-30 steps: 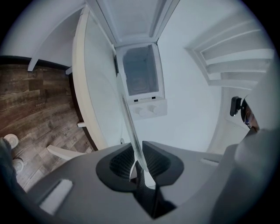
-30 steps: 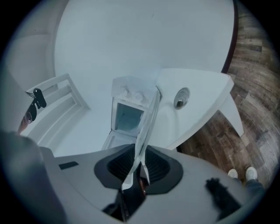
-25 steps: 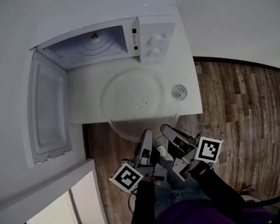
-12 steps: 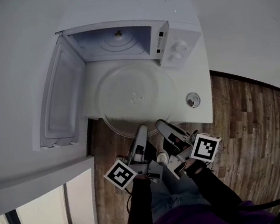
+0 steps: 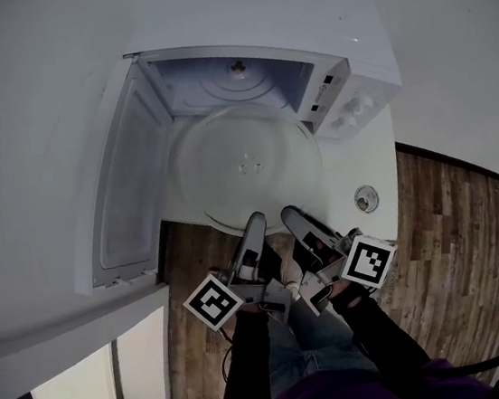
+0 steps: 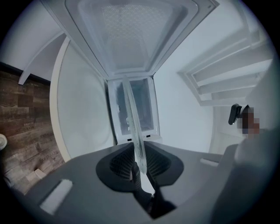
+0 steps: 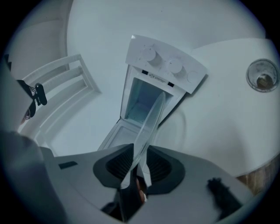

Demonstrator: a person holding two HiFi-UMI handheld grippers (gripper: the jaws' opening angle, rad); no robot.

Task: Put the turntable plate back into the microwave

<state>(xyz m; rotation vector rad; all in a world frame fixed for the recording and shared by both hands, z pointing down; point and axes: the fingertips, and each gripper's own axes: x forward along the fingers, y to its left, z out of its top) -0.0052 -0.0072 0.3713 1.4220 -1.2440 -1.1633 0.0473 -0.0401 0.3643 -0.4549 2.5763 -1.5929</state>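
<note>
The left tool [image 5: 254,232] and right tool [image 5: 295,223] each pinch the near rim of the turntable plate [image 5: 250,165], jaws narrowly apart on the glass. The right tool's jaws have just been opening slightly, rim between them. Should that grip slacken, the plate could tip or slip. It lies flat, reaching ahead of both tools toward the microwave [image 5: 350,99] mouth; round, it has no long axis.

The head view looks steeply down from above the person; the microwave [image 5: 242,76] sits at 12 o'clock, the bench [image 5: 358,157] under it. Both gripper views ride low and close, facing level along the plate [image 6: 133,127] edge into the microwave's open cavity, which all three views share.
</note>
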